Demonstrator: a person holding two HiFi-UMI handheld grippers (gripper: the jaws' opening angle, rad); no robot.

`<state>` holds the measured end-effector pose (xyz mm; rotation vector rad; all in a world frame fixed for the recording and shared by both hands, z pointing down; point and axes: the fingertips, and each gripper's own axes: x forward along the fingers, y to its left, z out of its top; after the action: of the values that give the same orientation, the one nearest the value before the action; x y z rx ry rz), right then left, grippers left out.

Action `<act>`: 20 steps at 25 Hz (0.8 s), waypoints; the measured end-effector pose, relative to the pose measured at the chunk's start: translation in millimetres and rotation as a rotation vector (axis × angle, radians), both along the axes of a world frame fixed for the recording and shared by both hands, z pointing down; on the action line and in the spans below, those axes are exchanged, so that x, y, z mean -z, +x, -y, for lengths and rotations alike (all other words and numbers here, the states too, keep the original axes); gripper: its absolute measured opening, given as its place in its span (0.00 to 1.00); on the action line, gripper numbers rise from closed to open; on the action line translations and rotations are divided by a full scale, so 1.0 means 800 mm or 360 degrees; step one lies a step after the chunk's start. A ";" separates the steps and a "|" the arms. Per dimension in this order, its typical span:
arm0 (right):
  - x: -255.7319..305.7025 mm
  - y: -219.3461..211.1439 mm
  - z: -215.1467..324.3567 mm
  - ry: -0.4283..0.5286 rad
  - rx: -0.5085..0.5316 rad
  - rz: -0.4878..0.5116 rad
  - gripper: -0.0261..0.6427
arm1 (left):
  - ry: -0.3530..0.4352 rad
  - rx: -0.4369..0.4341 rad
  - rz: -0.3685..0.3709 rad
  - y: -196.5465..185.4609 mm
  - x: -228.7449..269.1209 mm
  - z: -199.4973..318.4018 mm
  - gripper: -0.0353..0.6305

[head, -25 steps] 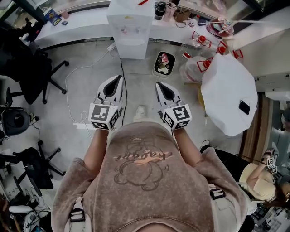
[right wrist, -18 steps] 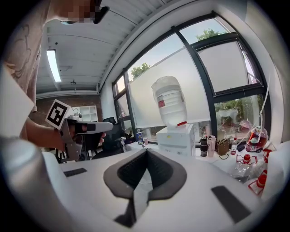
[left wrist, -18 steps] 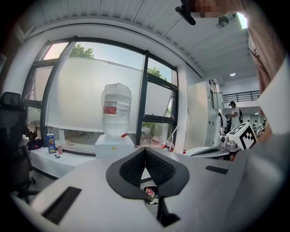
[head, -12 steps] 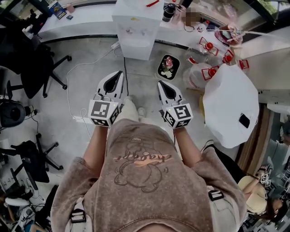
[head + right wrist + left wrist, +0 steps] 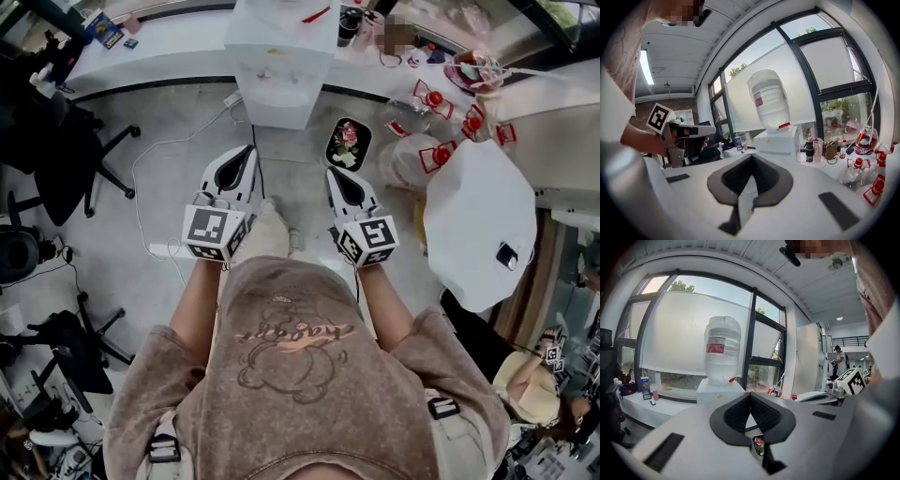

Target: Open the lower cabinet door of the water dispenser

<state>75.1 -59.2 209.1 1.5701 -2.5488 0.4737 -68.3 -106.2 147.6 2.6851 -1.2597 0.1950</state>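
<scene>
We see the water dispenser standing on the floor against the curved white surface ahead, its front towards us, well apart from our left hand-held gripper and right hand-held gripper, both pinched together on nothing.

light: bright daylight from windows | edges: fisheye-warped, dark corners | focus: sharp

Smooth white plastic water dispenser; matt grey floor
</scene>
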 end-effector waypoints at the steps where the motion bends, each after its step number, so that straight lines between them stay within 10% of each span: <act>1: -0.004 0.000 0.008 -0.0002 -0.0008 0.0000 0.05 | -0.0003 -0.0010 0.0001 -0.001 -0.005 0.009 0.07; 20: -0.158 0.011 0.142 0.0020 0.0011 -0.0032 0.05 | 0.0016 -0.0091 -0.0050 0.014 -0.164 0.150 0.07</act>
<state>84.2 -173.1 335.8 1.5620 -2.5465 0.4400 -56.9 -226.2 278.9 2.7237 -1.1791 0.1537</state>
